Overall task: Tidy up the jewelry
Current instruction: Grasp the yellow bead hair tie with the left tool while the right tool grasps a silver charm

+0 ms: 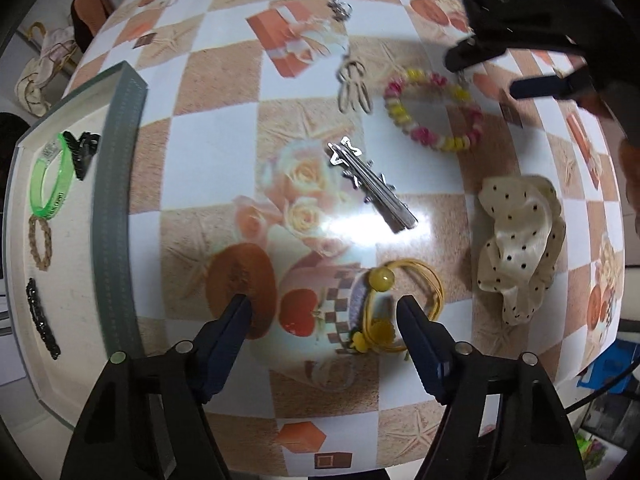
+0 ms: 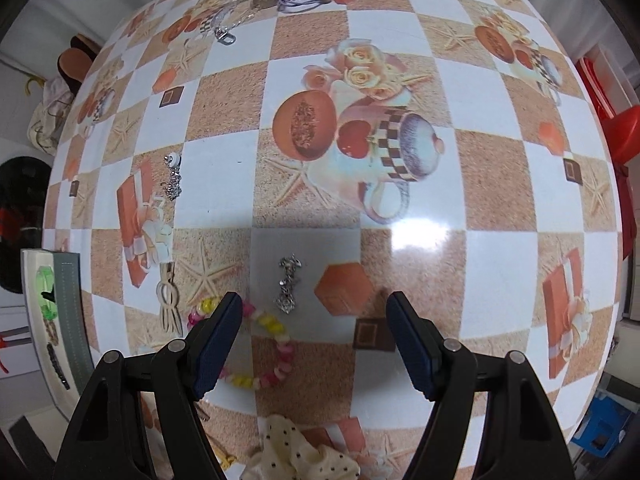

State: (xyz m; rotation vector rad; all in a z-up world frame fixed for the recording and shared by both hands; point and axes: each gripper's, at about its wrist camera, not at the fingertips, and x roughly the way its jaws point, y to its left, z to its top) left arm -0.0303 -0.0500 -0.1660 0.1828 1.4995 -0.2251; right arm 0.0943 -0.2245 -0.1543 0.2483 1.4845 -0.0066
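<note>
Both claws apart, L claw (image 1: 324, 312) over yellow hair tie (image 1: 394, 304), R claw (image 2: 314, 312) nr bead bracelet (image 2: 256, 344).

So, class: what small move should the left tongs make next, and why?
Probably lower the left tongs and close on the yellow hair tie. They are open, empty, and the tie lies just ahead, while the tray already holds sorted pieces.

The green wristband (image 1: 47, 182) carries dark print, but it is too small to read.
</note>
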